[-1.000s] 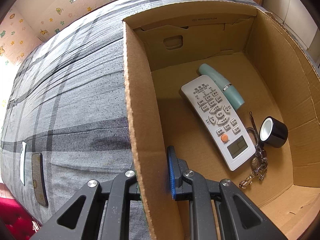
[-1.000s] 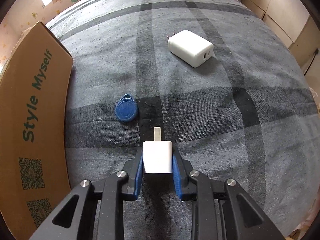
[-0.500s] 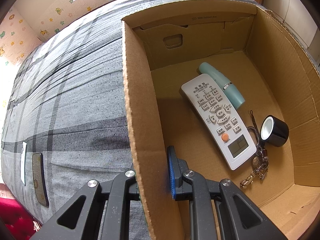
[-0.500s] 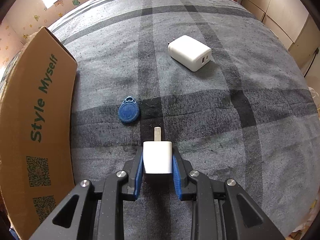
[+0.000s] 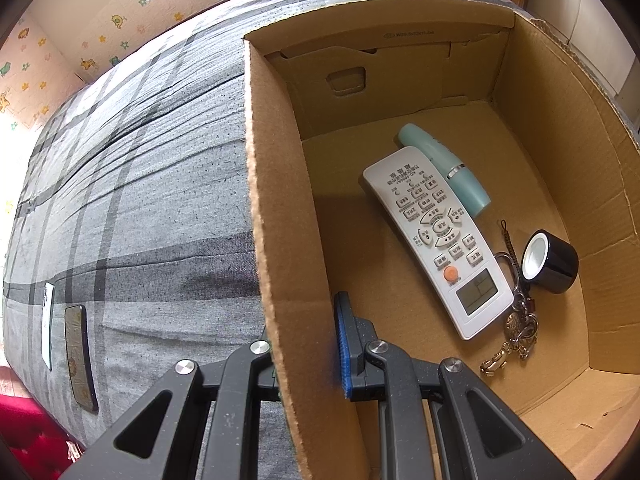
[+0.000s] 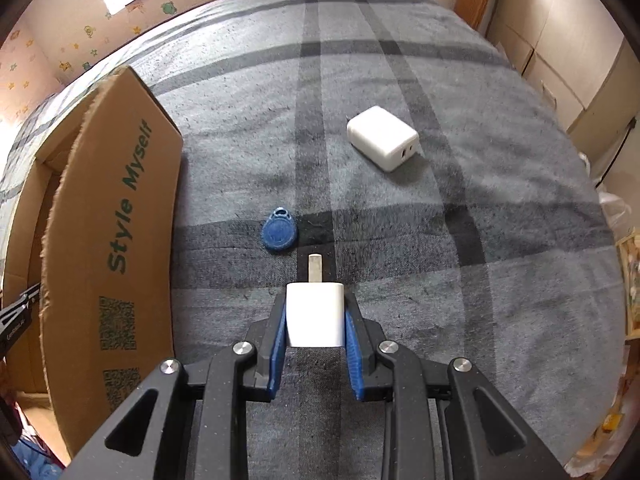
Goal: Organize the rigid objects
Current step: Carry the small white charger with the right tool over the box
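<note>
The right claw [image 6: 316,332] grasps a small white plastic charger [image 6: 315,314]; the open brown cardboard box [image 6: 116,216] lies to its left, its wall clenched in the left claw [image 5: 306,344].

I see a small white plastic plug adapter [image 6: 315,315] pinched off the bed, prong forward; a larger white charger block [image 6: 382,137] and blue oval key fob [image 6: 280,233] lie flat beyond.
</note>
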`<state>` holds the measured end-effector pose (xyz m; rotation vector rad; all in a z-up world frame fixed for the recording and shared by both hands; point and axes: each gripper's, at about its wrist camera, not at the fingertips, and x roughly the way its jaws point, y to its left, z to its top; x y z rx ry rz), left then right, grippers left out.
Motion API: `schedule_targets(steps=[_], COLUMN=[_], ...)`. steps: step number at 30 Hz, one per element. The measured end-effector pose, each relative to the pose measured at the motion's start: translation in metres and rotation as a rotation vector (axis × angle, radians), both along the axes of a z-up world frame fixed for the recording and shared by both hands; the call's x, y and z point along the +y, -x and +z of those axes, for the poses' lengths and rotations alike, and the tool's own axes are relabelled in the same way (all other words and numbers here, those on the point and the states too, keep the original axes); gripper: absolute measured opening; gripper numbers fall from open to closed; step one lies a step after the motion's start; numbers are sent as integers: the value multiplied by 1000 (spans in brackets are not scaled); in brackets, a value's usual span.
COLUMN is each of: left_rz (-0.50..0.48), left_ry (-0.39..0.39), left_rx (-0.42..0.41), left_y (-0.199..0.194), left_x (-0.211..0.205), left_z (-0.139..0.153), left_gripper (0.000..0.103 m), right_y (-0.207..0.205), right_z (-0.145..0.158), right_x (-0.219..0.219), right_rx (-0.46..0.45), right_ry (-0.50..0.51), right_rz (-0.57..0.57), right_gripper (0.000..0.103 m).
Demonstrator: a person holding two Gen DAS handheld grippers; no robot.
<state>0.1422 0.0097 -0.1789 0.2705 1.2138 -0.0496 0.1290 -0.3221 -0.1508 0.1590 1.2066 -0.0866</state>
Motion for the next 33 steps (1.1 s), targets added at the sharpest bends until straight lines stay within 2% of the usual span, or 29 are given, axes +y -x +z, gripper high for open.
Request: schedule_targets(steps=[10,21,33], left_rz=[0,-2,0], left_ry=[7,11,14], left_rx=[1,-1,0], left_y=[0,1,-1], left_x=[0,2,3], left_z=[-1,1,0], left_gripper=[17,17,17], right_y=[2,-2,-6], right_z=[35,66,97], right_x=[25,53,94], right_rx=[-32,-58,-91], right_ry=[40,39,31], right_rz=[45,86,185], right_gripper=[27,27,27])
